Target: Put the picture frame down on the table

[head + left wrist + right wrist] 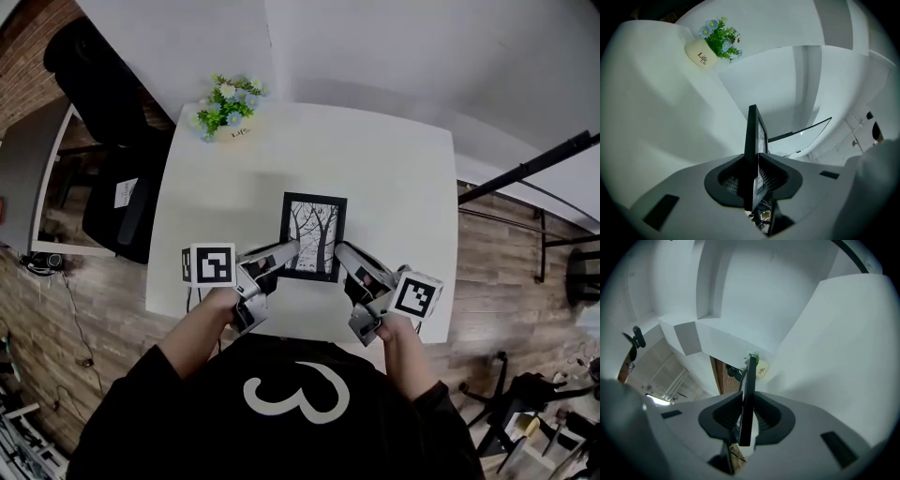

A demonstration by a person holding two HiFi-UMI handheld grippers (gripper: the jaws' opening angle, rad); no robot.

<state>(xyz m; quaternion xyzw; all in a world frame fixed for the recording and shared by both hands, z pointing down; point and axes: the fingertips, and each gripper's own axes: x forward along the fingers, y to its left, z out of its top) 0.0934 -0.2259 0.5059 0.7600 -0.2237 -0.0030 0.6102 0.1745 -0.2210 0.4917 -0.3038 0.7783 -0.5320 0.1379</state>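
Note:
A black picture frame (pixel 313 234) with a tree drawing hangs low over the near half of the white table (pixel 394 169), its face turned up towards me. My left gripper (pixel 292 251) grips its lower left edge and my right gripper (pixel 342 251) its lower right edge. In the left gripper view the frame (pixel 752 136) stands edge-on between the jaws of the left gripper (pixel 752 176), with both pads against it. The right gripper view shows the same: the frame (pixel 750 385) is pinched edge-on in the right gripper (pixel 747 416).
A small pot of blue and white flowers (pixel 230 112) stands at the table's far left corner. A black chair (pixel 122 206) sits by the table's left side. A dark stand (pixel 544 164) crosses the wooden floor on the right.

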